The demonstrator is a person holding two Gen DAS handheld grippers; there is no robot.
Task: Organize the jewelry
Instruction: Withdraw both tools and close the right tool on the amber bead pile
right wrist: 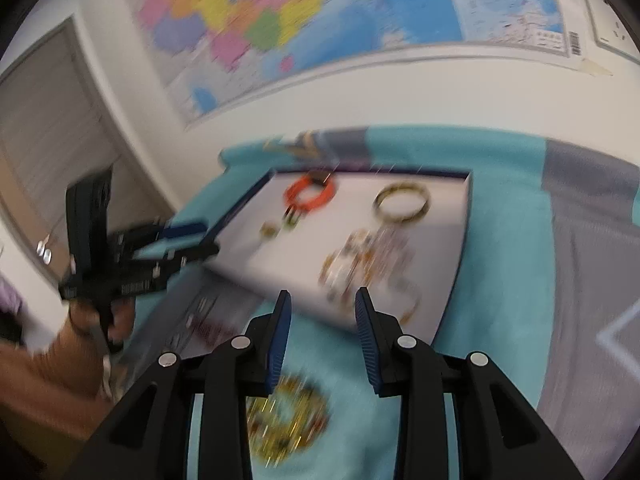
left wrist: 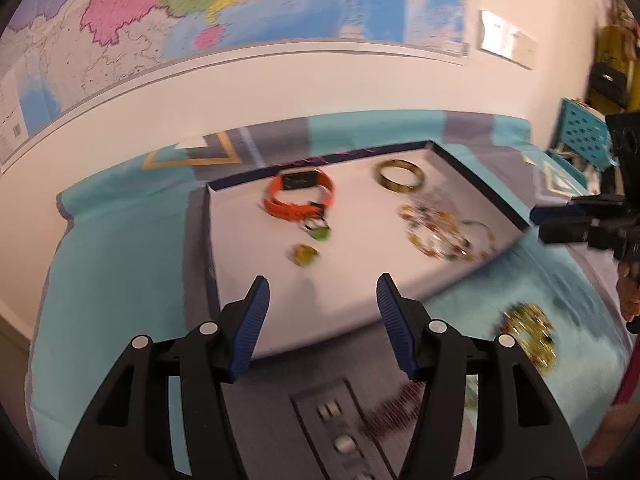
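Observation:
A shallow white tray (left wrist: pixel 248 280) with a dark blue rim lies on a teal and grey cloth. In it are an orange watch (left wrist: pixel 298 196), a gold bangle (left wrist: pixel 401 176), a small green piece (left wrist: pixel 319 233), a small yellow piece (left wrist: pixel 306 255) and a heap of beaded bracelets (left wrist: pixel 440 230). A gold beaded bracelet (left wrist: pixel 530 334) lies on the cloth outside the tray, near its front corner. My left gripper (left wrist: pixel 322 292) is open and empty over the tray's near edge. My right gripper (right wrist: pixel 322 304) is open and empty, above the gold beaded bracelet (right wrist: pixel 286 420) and before the tray (right wrist: pixel 452 264).
A dark strip with small pieces (left wrist: pixel 340 424) lies on the cloth in front of the tray. A teal perforated basket (left wrist: pixel 584 136) stands at the far right. A wall map (left wrist: pixel 240 0) hangs behind. A door (right wrist: pixel 44 128) is at the left.

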